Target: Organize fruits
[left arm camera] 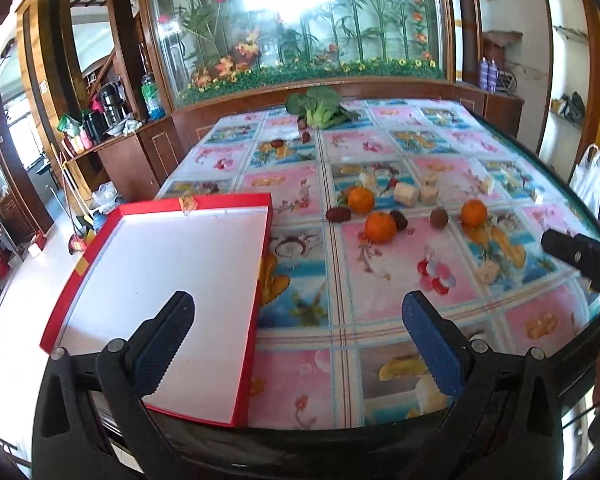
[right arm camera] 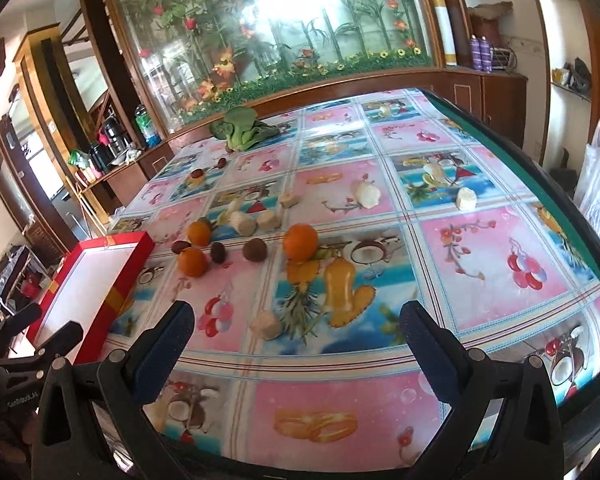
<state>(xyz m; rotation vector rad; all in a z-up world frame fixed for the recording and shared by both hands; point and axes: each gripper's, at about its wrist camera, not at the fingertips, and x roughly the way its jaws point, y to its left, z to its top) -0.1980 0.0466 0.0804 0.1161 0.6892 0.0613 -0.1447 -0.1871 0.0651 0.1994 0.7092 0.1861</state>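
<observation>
Three oranges lie mid-table: one, one and one; the right wrist view shows them too, the nearest. Dark red dates and a brown round fruit lie among them. Pale corn pieces sit behind, one nearer. A red tray with a white inside lies at the table's left front, empty. My left gripper is open and empty above the tray's right edge. My right gripper is open and empty above the table's front.
A green leafy vegetable lies at the far side with more dates. The table wears a glossy fruit-print cloth. A glass flower display backs it. A white plastic bag hangs at the right.
</observation>
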